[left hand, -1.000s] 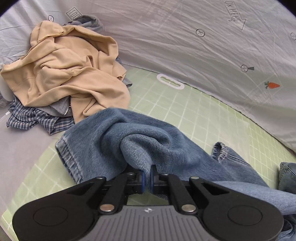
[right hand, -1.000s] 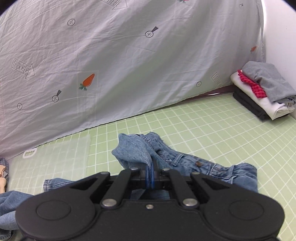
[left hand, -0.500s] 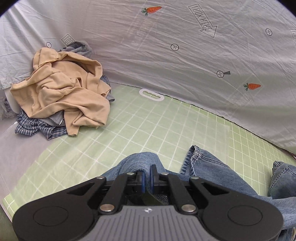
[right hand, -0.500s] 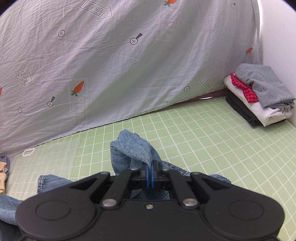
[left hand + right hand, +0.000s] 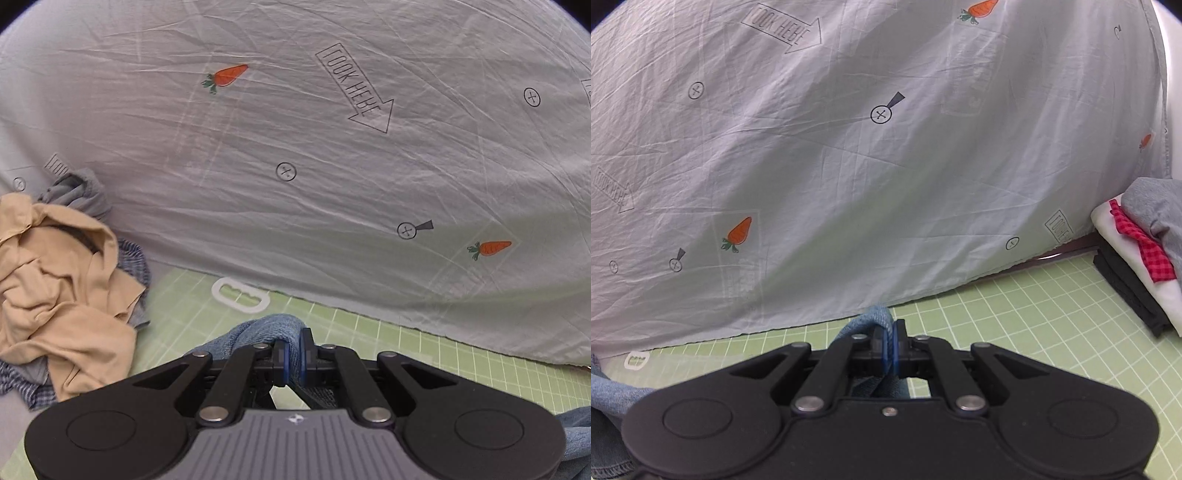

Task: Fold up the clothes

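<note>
The jeans (image 5: 266,328), faded blue denim, hang bunched between both claws: the left gripper (image 5: 291,356) clenches one fold, the right gripper (image 5: 890,349) another. Below lies a green grid mat (image 5: 1034,314), backed by a grey sheet (image 5: 332,184) printed with carrots. An unfolded pile (image 5: 62,295) sits left; a folded stack (image 5: 1137,258) sits right.
</note>
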Demonstrator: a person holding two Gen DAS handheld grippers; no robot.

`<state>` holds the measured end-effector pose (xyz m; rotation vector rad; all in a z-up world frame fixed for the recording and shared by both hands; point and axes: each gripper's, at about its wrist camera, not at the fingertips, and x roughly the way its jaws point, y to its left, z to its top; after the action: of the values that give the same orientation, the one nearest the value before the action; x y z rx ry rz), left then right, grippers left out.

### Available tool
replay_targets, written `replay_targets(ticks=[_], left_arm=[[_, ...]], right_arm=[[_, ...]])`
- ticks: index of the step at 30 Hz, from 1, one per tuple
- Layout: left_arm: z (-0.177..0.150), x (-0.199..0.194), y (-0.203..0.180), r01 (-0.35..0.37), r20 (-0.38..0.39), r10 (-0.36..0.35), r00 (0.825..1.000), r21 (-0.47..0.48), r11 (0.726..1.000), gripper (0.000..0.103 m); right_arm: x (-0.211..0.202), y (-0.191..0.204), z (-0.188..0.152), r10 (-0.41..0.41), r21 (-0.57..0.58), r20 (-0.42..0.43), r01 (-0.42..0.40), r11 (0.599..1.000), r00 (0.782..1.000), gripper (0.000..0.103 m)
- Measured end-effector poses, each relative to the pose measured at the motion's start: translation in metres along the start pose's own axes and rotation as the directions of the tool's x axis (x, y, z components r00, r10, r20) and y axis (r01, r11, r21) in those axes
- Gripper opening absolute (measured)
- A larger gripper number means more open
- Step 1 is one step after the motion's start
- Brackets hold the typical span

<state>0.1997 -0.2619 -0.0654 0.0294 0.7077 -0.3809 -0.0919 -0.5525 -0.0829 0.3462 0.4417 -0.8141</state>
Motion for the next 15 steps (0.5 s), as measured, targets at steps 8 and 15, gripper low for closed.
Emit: replay_targets(ticks=[8, 15], left_arm=[[-0.012, 0.091, -0.036, 0.026, -0.182, -0.016, 0.983, 0.053, 0.998, 0.035], [-0.080, 0.058, -0.031, 0.043, -0.304, -0.017, 0.953, 0.080, 0.996, 0.064]], right_arm=[[0.091, 0.006, -0.004, -0.095, -0.034, -0.125, 0.092, 0.995, 0.988, 0.021], [0.057, -0.018, -0.029, -0.115, 0.020, -0.151, 0.119, 0.993, 0.982, 0.039]])
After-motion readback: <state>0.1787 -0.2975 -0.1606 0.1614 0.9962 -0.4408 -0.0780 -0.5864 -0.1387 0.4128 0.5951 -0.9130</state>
